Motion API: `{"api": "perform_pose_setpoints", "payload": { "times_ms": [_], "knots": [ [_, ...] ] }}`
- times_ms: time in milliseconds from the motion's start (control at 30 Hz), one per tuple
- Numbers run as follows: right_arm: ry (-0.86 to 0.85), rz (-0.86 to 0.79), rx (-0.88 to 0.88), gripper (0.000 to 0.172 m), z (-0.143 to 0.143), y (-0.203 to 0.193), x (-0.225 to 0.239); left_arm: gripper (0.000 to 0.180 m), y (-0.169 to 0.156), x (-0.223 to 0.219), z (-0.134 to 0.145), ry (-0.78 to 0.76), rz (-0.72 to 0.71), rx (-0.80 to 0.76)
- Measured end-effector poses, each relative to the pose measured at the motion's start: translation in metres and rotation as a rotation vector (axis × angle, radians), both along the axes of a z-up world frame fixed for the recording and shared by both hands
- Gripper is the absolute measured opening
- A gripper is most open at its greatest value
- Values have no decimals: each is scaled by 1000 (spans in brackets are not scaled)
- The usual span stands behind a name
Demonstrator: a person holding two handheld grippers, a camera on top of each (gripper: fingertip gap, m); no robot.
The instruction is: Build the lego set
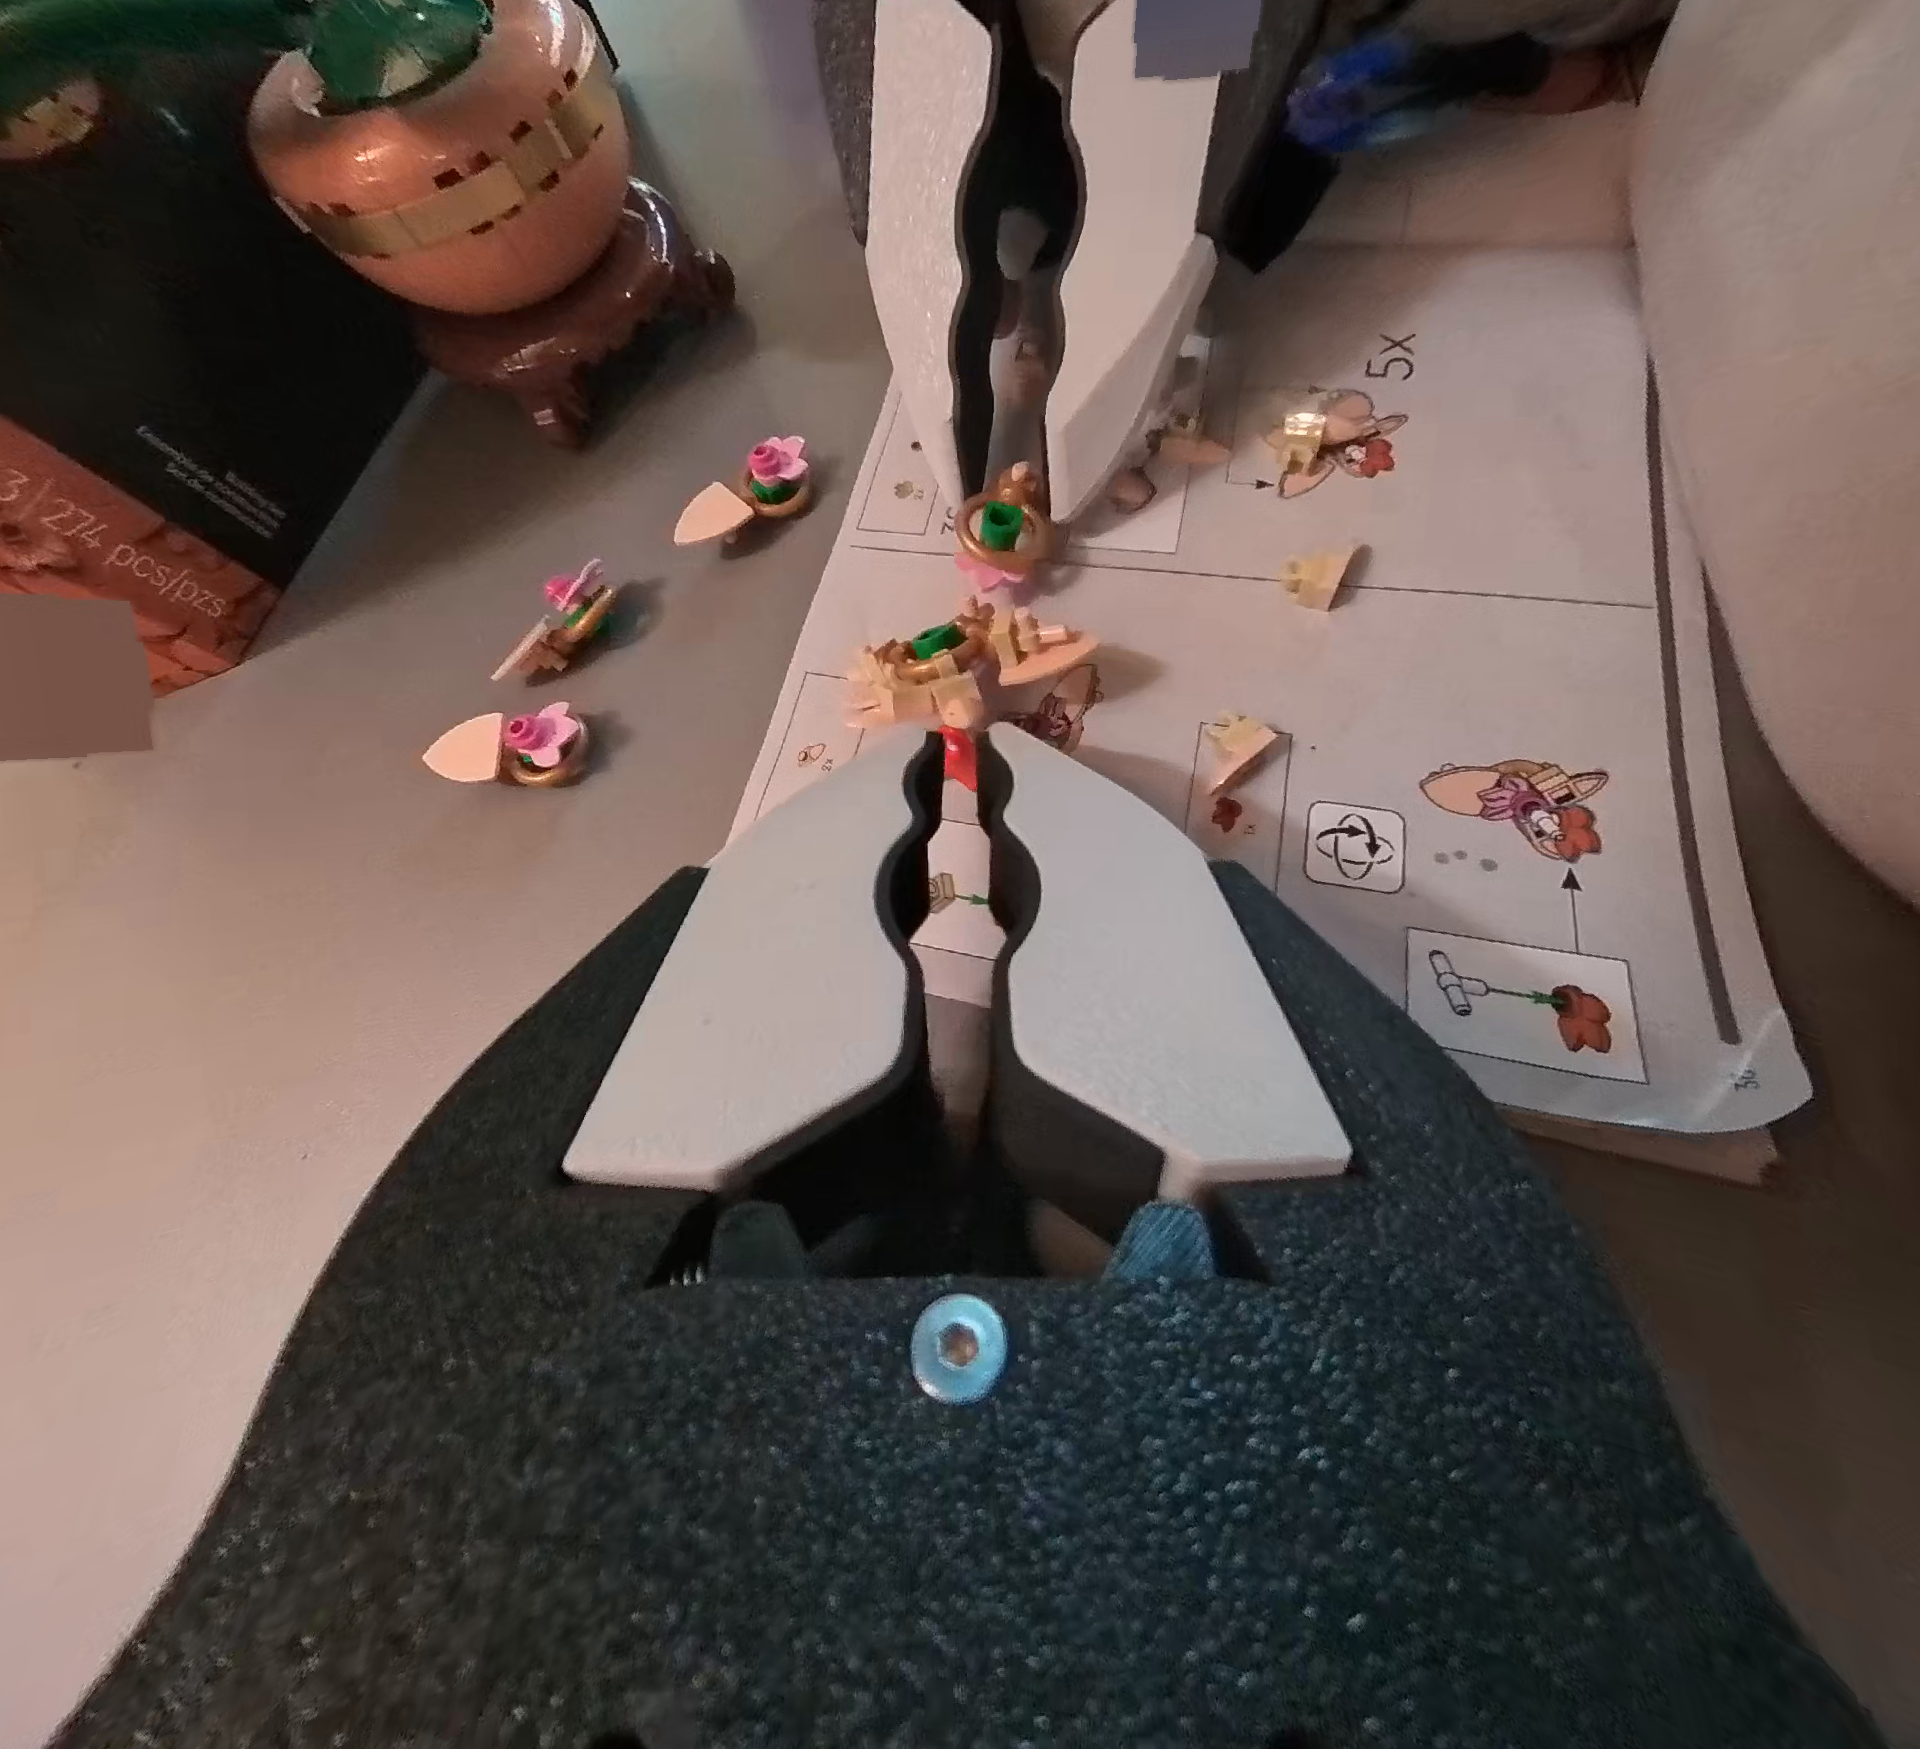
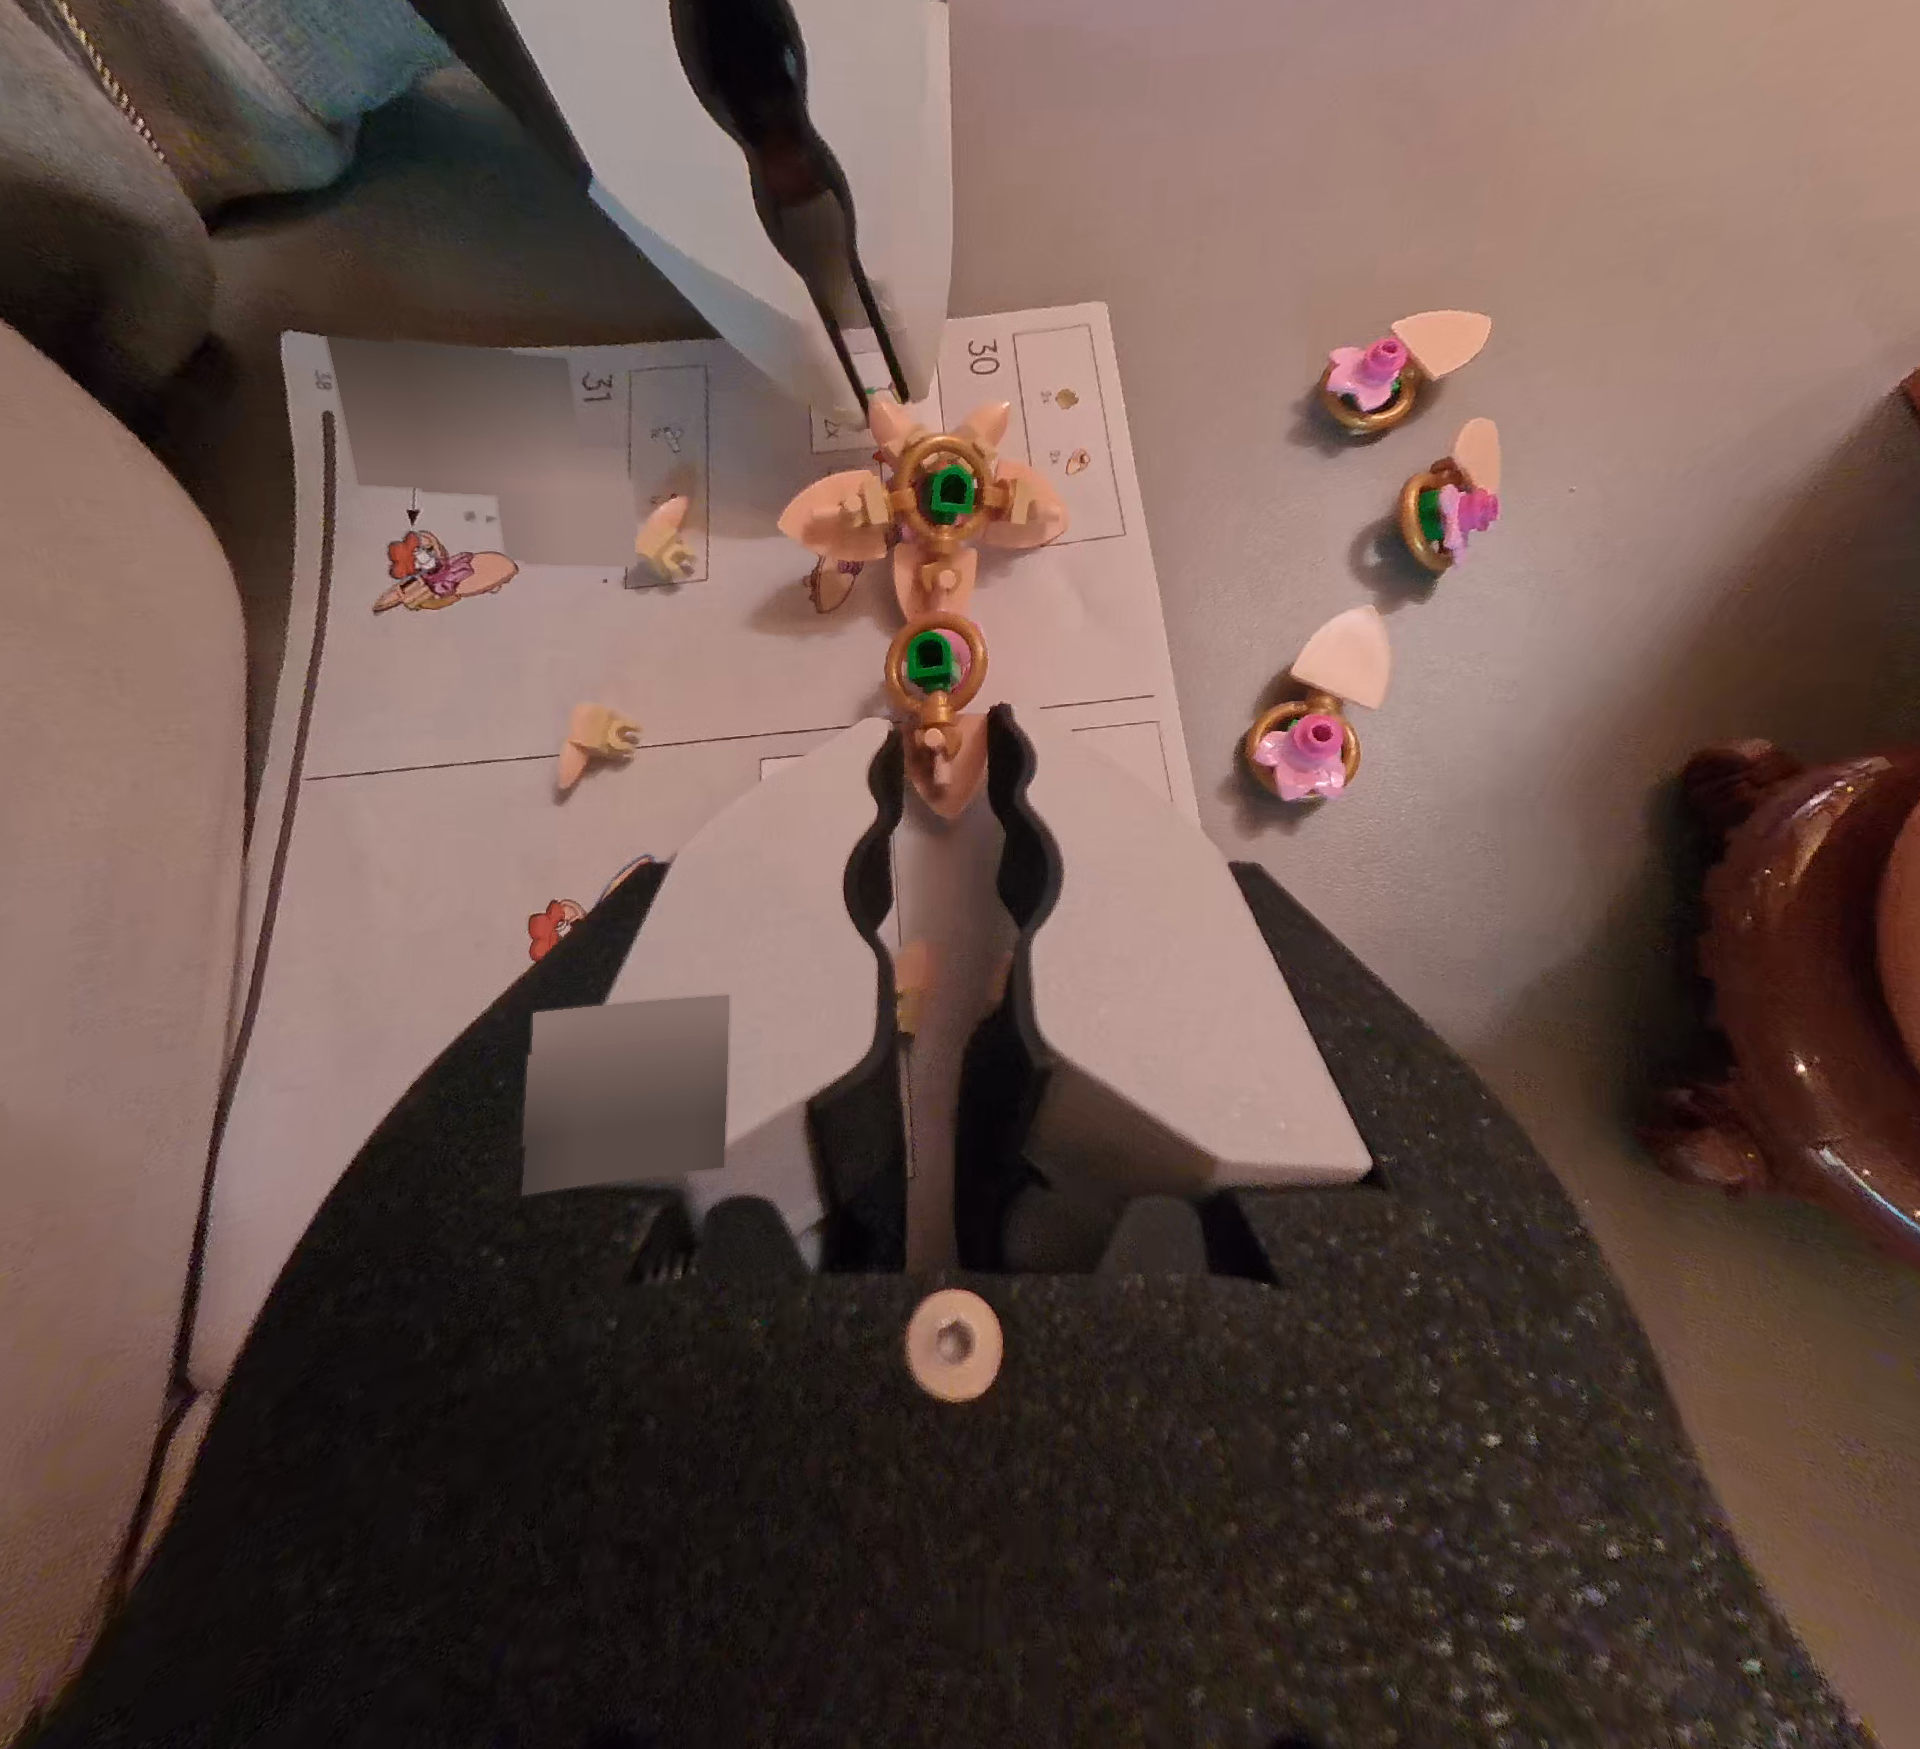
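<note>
A: Left wrist view, centre: left gripper is clenched on a small red bit at the bottom of a flower cluster. The cluster is peach petals round a gold ring w/ a green core, over the booklet.

B: And the other one?

A: Right gripper comes in from the top of that frame. In the right wrist view, its fingers are closed on the peach petal of a single ring piece, just below the cluster. Looks like it's touching the cluster's lowest petal, but can't tell for sure.

B: What's built, what's loose?

A: My read: the cluster has approx. four petals on. Three more ring pieces w/ pink blossoms and one petal each lie on the grey worktop, left of the booklet. They're apart from each other and nothing is touching them. A few loose petals w/ tan clips sit on the booklet pages, right of centre. A pink pot on a brown stand w/ green leaves stands upper left, beside a dark box.

B: Any writing?

A: The box has small white print and a piece count on its side. The booklet has step nos., qty marks, arrows and drawings of the flower. There are no brand marks I can make out. Grey patches cover some spots.

B: Right edge?

A: A pale cushion is against the booklet.
</note>
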State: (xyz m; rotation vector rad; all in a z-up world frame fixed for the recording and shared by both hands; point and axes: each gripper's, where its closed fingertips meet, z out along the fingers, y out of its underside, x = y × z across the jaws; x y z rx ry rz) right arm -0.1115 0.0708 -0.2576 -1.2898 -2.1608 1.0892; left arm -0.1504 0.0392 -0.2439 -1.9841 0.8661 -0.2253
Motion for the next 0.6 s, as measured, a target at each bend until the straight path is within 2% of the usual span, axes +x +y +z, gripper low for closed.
{"api": "perform_pose_setpoints", "payload": {
  "times_ms": [200,367,467,533,600],
  "knots": [
    [8,-30,-68,14,5,3,-1,7,-1,0,-2,11,-3,-11],
    [53,-72,-252,14,24,7,-2,10,-2,-1,0,-2,0,-1],
    [119,-87,-547,14,55,8,-2,13,-1,-5,14,-67,31,54],
    [180,-49,-851,14,88,9,4,13,3,-12,32,-151,85,138],
    [256,55,-1220,14,129,15,17,14,7,-14,64,-297,125,292]
  ]
}}
